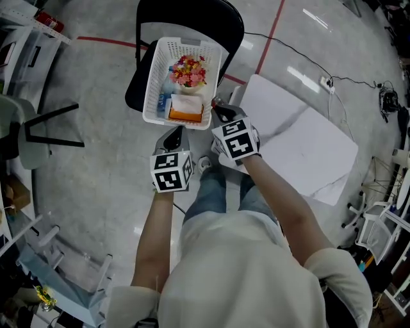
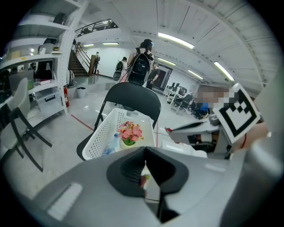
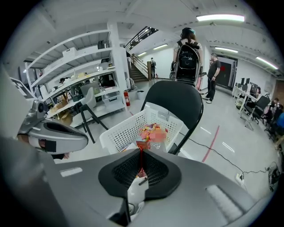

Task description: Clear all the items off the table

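Basket (image 1: 152,90), white and full of little holes, is over the seat of a black chair (image 1: 192,13). Its open side faces up. Its long side runs away from the person, from the near rim to the back of the chair. The far short end is just in front of the chair back. I cannot tell if the basket sits on the seat or is held a bit above it.

Inside the basket is a bunch of pink and red flowers (image 1: 188,70) at the far end. A water bottle (image 1: 164,99) lies along the left wall. An orange box (image 1: 186,115) lies at the near end with a white pack (image 1: 187,104) on top of it.

The left gripper (image 1: 173,136) is at the near short rim of the basket. In the left gripper view its jaws are pressed together, with only a thin slit between them, and the rim runs right down into them. The right gripper (image 1: 220,112) is at the near right corner. In the right gripper view its jaws are also squeezed tight, with a bit of white plastic in the slit. So both grippers pinch the near rim.

The white table (image 1: 301,147) is to the right of the chair, apart from the basket.
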Tool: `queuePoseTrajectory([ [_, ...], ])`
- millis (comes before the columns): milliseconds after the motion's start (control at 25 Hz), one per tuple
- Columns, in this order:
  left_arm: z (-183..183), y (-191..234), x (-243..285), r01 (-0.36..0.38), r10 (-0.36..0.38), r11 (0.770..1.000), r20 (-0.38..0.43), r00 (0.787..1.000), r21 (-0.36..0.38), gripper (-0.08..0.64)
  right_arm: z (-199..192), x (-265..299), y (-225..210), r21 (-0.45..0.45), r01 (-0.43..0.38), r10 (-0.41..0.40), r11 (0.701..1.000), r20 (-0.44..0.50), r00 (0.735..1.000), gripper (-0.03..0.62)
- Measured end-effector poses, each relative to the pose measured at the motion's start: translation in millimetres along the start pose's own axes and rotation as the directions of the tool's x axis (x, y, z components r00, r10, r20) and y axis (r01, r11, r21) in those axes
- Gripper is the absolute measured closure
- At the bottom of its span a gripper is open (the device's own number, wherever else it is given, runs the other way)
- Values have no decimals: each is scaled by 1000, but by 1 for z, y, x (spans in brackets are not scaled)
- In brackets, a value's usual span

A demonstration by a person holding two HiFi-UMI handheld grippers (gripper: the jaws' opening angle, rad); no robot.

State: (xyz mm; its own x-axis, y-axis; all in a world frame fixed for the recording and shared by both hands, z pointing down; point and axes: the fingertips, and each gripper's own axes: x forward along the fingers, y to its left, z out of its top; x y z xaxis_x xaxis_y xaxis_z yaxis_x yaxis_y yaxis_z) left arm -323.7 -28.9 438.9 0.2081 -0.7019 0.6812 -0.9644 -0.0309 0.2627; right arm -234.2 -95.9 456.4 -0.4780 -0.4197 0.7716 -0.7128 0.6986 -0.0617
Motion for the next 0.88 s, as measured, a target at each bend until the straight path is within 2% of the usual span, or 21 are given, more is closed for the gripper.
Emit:
queuePoseTrajectory([
  [400,8,32,26,-13,13,999,-4,1000,-30,552,24,54,9,10,-16,16,1000,-18,1000,578],
  [880,20,64,50,-40,40,998,-11,999,-44,552,43,97,16,-26,-37,36,999,-41,999,578],
])
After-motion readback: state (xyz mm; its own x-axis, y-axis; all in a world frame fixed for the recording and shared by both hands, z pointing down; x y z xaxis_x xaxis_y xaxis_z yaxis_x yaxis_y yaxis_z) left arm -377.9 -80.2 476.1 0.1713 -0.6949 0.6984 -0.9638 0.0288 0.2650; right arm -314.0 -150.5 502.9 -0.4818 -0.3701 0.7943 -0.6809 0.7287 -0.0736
